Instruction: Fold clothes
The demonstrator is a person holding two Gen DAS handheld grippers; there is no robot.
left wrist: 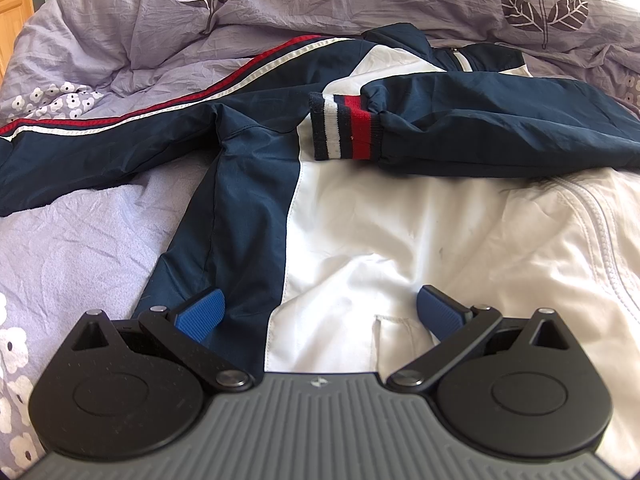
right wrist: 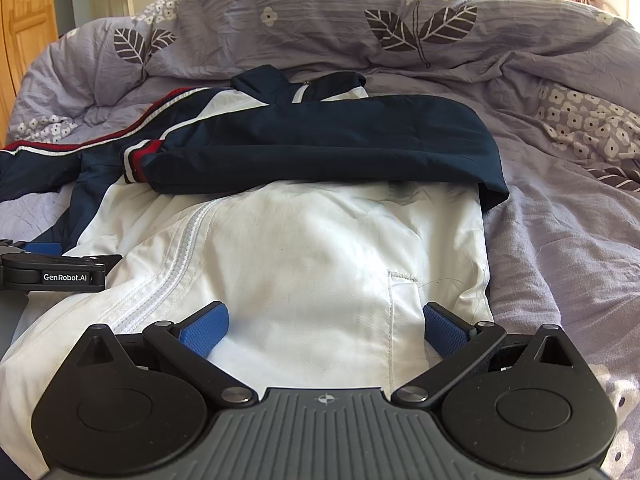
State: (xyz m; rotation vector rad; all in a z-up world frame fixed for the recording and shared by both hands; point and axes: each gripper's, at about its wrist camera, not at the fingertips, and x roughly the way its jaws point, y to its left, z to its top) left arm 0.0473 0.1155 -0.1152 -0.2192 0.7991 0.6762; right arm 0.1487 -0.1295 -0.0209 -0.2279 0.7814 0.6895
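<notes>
Both grippers hovering, fingers apart, over the jacket's hem.
The jacket looks light and slippery — left gripper and right gripper should be pinching hem corners, lower frame.

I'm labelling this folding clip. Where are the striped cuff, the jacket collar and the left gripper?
striped cuff (left wrist: pixel 346 127), left wrist view, red band.
jacket collar (right wrist: pixel 256 80), right wrist view, navy left flap.
left gripper (left wrist: pixel 320 312), left wrist view, midway between open fingertips.

Bed covered by rumpled lilac duvet with leaf and flower print. Wooden door at left. Bright daylight at upper right.
</notes>
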